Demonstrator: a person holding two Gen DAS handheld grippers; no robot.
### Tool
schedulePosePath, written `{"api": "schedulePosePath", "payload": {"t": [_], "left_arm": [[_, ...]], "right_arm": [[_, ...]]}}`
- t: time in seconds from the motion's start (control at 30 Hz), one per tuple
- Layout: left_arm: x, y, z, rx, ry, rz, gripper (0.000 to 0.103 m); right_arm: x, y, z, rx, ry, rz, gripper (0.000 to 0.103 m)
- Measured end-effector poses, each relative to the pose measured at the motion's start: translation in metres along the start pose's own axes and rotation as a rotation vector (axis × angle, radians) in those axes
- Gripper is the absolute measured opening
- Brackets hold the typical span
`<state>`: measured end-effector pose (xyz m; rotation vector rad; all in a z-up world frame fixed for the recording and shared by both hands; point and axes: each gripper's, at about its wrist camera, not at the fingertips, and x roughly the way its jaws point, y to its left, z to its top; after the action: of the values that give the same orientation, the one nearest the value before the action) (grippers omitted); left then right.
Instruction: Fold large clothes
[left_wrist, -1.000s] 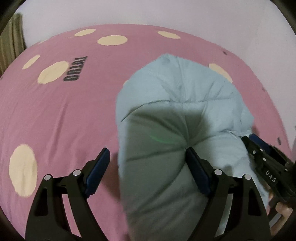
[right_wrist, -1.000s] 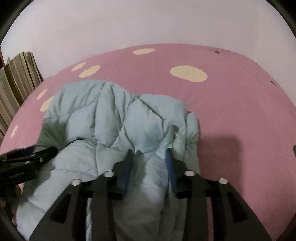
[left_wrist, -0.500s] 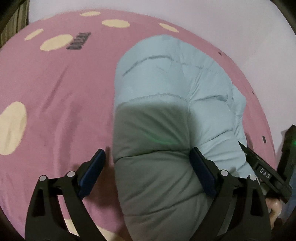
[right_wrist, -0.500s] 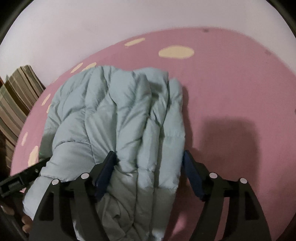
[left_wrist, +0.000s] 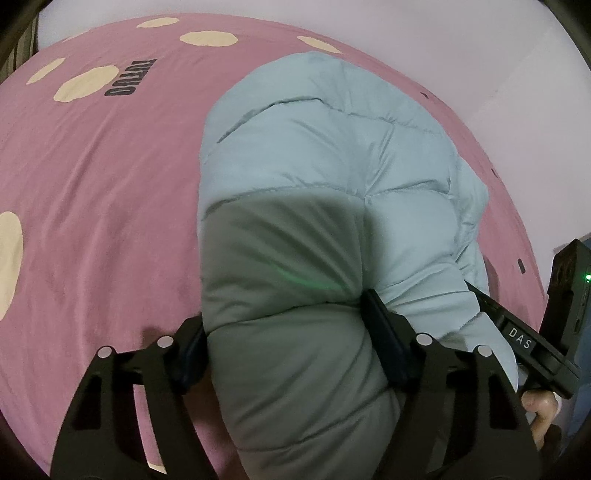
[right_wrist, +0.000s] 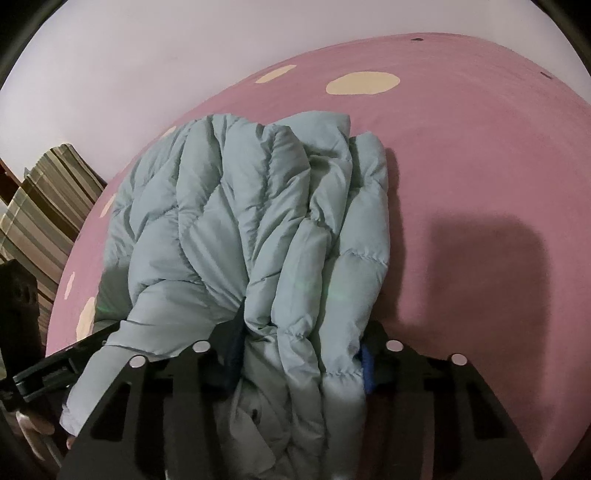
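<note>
Both of your claws grip the folded blue jacket on the pink bed: left claw and right claw are each clamped on padding.

Two texts are seen, both in the left wrist view. "DAS" is read in white caps on a small label set on the black body of the right gripper, at the right edge of the pale blue puffer jacket. Dark block lettering is printed on the pink bedsheet, up and to the left of the jacket, beside a cream spot; it is seen rotated and approx. 5 chars long, but can't be read with certainty. No text is legible in the right wrist view.
</note>
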<state>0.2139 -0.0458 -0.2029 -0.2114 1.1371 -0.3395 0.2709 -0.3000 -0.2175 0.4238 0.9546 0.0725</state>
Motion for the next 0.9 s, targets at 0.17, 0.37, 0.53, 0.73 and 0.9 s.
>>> {"api": "schedulePosePath", "payload": {"t": [0.17,0.37,0.53,0.73,0.9], "left_arm": [[-0.008,-0.001,-0.004,0.017,-0.012,-0.005,0.065],[-0.018,0.000,-0.011,0.013,-0.025,-0.014,0.060],[-0.024,0.008,-0.006,0.001,-0.038,0.004,0.059],[-0.031,0.036,0.010,-0.041,-0.059,0.037,0.058],[-0.037,0.062,0.023,-0.065,-0.076,0.070,0.057]], "right_arm": [[-0.003,0.001,-0.003,0.013,-0.007,0.035,0.035],[-0.006,0.008,-0.006,0.002,-0.019,0.058,0.030],[0.000,0.024,0.000,-0.022,-0.017,0.067,0.028],[0.021,0.056,0.018,-0.068,-0.002,0.104,0.027],[0.043,0.084,0.030,-0.094,0.014,0.139,0.027]]}}
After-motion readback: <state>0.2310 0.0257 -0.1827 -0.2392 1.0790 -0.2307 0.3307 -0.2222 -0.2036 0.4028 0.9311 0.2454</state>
